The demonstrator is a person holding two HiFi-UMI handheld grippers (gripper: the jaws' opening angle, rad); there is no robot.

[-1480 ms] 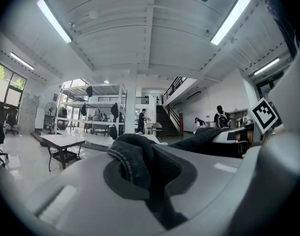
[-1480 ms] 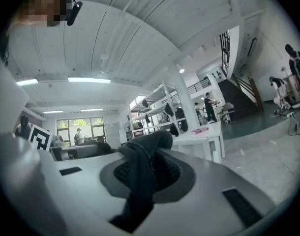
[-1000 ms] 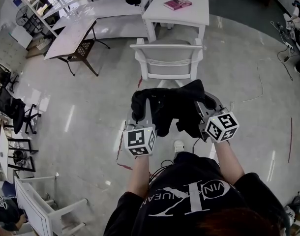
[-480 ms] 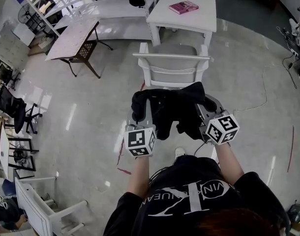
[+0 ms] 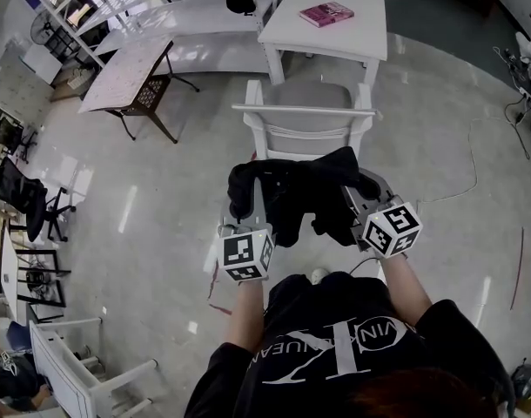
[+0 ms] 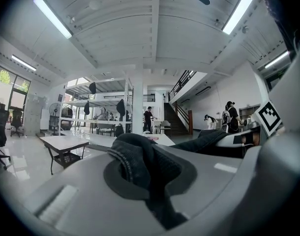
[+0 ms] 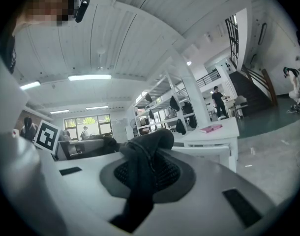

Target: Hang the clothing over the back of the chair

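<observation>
**Head view: garment held before chair**

Left gripper (image 5: 255,200) and right gripper (image 5: 359,197) are each clenching the black garment (image 5: 305,190), holding it just before the white chair (image 5: 302,110) backrest. Advice: clearing the top rail, centring, then draping.

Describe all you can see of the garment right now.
The garment is black, soft, thick-looking cloth with a stitched seam, bunched and sagging between the left gripper and right gripper, each shut on a fold. It hangs just short of the white chair, not yet over its back. Only the grippers seem to touch it.
</observation>
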